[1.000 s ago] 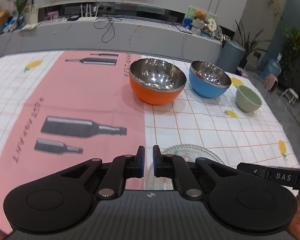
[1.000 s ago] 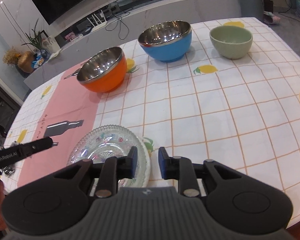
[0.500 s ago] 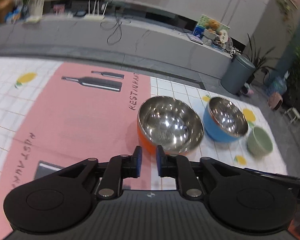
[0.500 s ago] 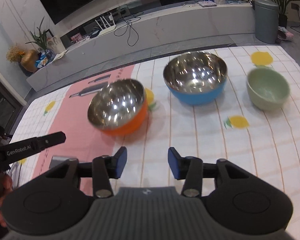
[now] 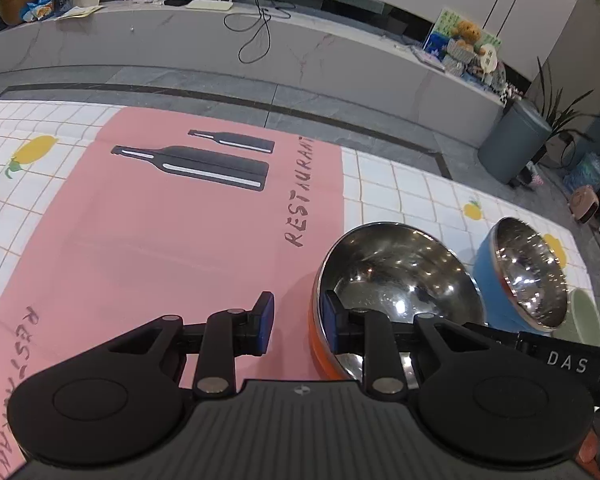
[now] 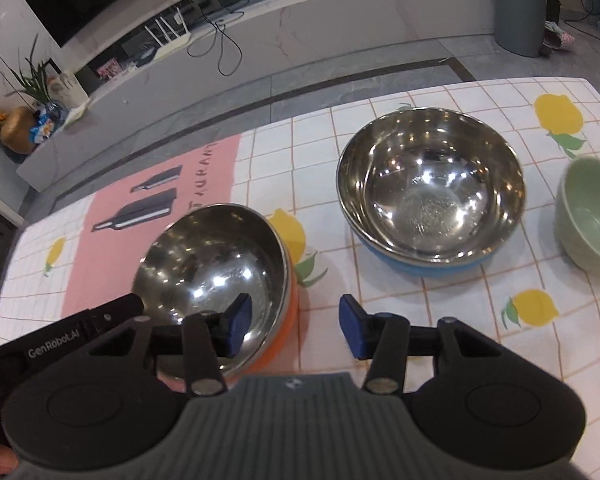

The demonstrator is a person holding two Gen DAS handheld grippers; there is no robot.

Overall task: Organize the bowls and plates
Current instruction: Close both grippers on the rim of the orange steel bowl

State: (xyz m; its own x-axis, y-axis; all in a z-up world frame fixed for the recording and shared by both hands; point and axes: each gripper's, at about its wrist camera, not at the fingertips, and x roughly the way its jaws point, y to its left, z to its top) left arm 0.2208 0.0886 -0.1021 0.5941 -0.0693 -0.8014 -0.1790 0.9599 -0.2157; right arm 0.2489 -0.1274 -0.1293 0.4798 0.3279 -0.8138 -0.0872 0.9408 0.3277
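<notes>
Both tongs straddle the rim of the orange steel-lined bowl point(image 5: 396, 288). Left tongs point(image 5: 297, 322), jaws opening, bracket its left rim without pinching. Right tongs point(image 6: 294, 326), moderately open, bracket the right rim, gripping nothing. The blue steel-lined bowl point(image 6: 430, 196) sits right of the orange one, pale green ceramic bowl point(image 6: 590, 216) farther right.

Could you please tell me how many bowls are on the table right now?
3: the orange bowl nearest, by the pink mat; the blue bowl to its right; the green bowl at the right edge. Others may sit outside the frame.
</notes>
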